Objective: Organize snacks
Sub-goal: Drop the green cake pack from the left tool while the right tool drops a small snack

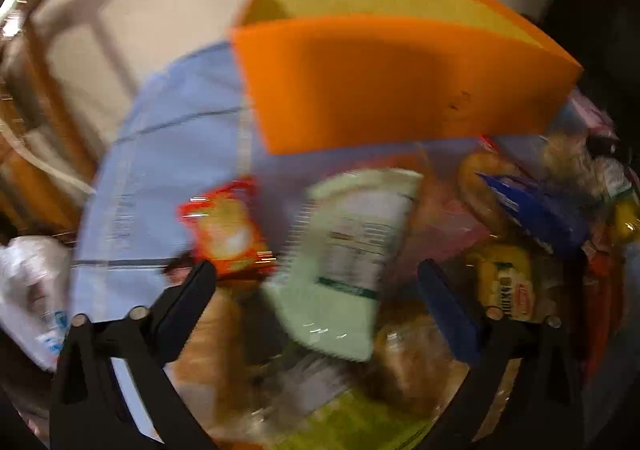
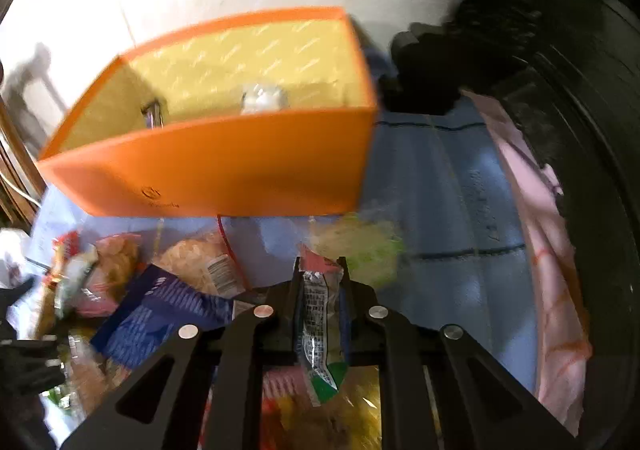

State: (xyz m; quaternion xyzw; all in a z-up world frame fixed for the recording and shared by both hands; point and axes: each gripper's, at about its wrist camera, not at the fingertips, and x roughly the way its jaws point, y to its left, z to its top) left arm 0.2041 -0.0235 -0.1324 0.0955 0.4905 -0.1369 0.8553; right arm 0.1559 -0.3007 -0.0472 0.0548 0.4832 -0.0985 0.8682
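Observation:
An orange box (image 1: 400, 85) with a yellow inside stands on a blue cloth (image 1: 168, 153); it also shows in the right wrist view (image 2: 224, 165), holding a clear wrapped snack (image 2: 264, 97) and a small dark packet (image 2: 154, 115). My left gripper (image 1: 316, 278) is open above a pile of snacks, with a pale green packet (image 1: 344, 262) between its fingers but not clamped. A small red-orange packet (image 1: 228, 230) lies by the left finger. My right gripper (image 2: 320, 270) is shut on a narrow printed snack packet (image 2: 318, 326), just in front of the box.
More snacks lie in the pile: a blue packet (image 1: 532, 205), a yellow packet (image 1: 504, 282), and in the right wrist view a blue packet (image 2: 160, 314) and a bag of chips (image 2: 200, 262). A pink cloth (image 2: 540, 242) lies at the right. A wooden chair (image 1: 36, 117) stands at the left.

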